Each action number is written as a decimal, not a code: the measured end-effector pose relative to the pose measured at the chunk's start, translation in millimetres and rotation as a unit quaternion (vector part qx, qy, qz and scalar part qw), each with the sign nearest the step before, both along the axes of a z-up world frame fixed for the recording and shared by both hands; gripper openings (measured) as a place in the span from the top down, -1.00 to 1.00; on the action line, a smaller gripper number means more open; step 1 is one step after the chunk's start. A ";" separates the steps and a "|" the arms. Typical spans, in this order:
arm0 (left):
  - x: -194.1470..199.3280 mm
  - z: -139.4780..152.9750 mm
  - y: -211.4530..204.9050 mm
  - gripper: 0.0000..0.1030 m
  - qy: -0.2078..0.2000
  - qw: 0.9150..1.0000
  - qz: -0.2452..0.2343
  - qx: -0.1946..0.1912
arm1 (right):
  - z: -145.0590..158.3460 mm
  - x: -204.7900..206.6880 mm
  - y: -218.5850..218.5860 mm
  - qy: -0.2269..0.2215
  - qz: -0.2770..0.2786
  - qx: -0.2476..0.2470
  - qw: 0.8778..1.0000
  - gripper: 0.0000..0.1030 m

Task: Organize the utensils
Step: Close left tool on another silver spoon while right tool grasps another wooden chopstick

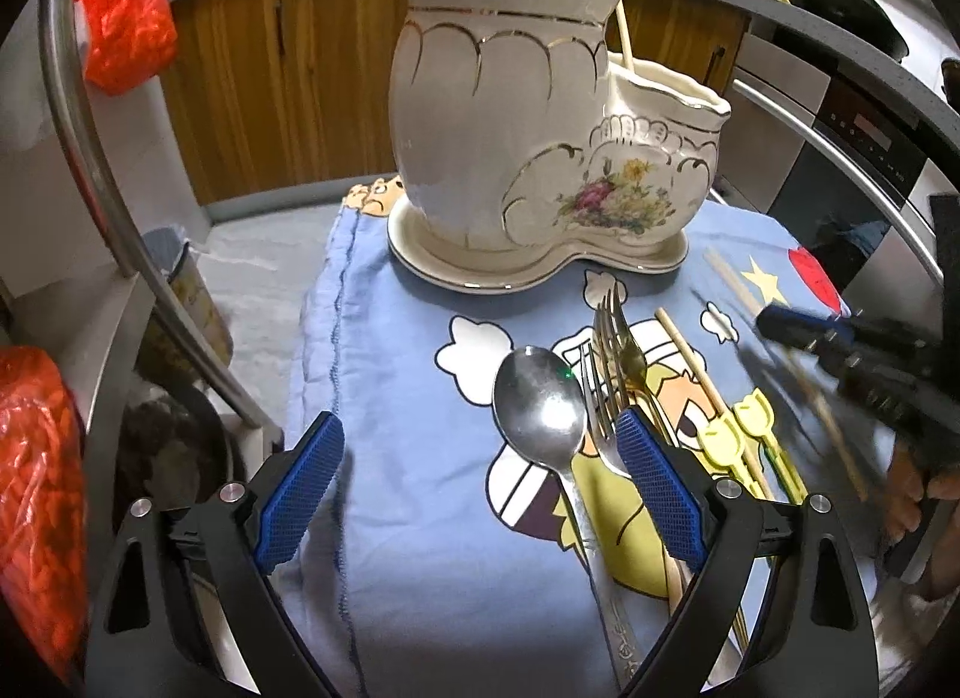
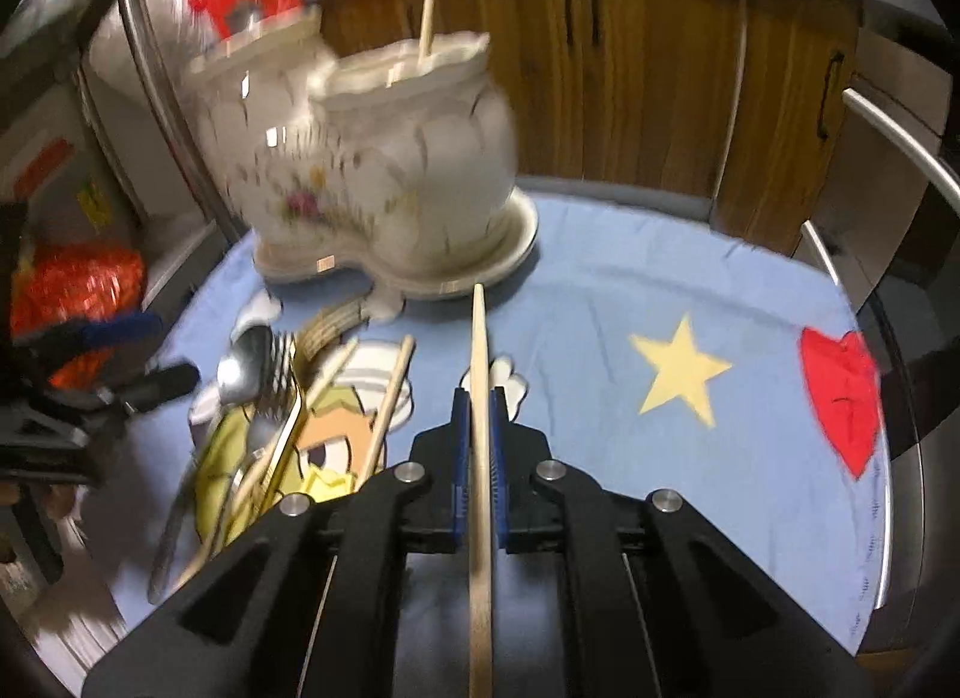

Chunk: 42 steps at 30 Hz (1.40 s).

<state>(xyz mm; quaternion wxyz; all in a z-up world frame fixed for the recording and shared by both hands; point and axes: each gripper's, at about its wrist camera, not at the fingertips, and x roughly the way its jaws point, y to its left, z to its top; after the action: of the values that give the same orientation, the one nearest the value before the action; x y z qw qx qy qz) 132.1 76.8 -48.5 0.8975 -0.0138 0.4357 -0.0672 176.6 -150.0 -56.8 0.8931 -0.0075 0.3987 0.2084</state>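
Right gripper (image 2: pixel 478 398) clamps a chopstick (image 2: pixel 478 338); left gripper (image 1: pixel 480 446) gapes empty.

Right jaws are shut on the chopstick above the blue cloth (image 2: pixel 600 278). Left jaws stand wide over the spoon (image 1: pixel 540 404) and forks (image 1: pixel 609 338), near the ceramic holder (image 1: pixel 510 128).

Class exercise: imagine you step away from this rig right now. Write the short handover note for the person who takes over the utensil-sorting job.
Right gripper: shut on one wooden chopstick, tip pointing toward the holder.
Left gripper: open, holding nothing, hovering over the utensil pile.
Ceramic holder: upright on its saucer at the far end of the blue cloth. One chopstick already stands in its smaller compartment.
Still on the cloth: large spoon, silver fork, gold fork, more chopsticks, yellow-handled pieces.
Left to do: place the held chopstick in the holder, then the rest.
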 end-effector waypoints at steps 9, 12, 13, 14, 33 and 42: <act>2.0 -13.6 -16.0 -0.48 0.033 0.999 -0.028 0.025 | 8.0 -2.2 -13.3 -0.007 -0.005 0.013 1.000 0.88; 3.6 -16.4 -19.0 -0.30 0.035 0.998 -0.027 0.040 | 8.5 -5.3 -14.8 -0.010 -0.005 0.012 1.000 0.88; 5.0 -17.3 -17.9 -0.27 0.036 0.998 -0.025 0.038 | 8.5 -5.9 -15.0 -0.011 -0.005 0.014 1.000 0.88; 6.6 -17.4 -16.1 -0.21 0.037 0.999 -0.022 0.033 | 8.6 -6.5 -15.3 -0.011 -0.005 0.015 1.000 0.88; 23.3 -19.5 -31.3 0.53 0.003 0.998 -0.050 0.039 | 11.0 -8.8 -23.5 -0.008 0.003 0.032 0.999 0.88; 20.2 -10.0 -26.3 0.89 -0.021 0.998 -0.047 0.027 | 14.1 -11.6 -29.4 -0.017 0.005 0.044 0.999 0.88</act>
<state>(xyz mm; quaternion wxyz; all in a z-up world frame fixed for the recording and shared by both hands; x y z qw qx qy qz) 152.2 50.5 -58.4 0.9025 0.0326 0.4184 -0.0973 165.0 -179.4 -42.7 0.8981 0.0263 0.3735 0.2305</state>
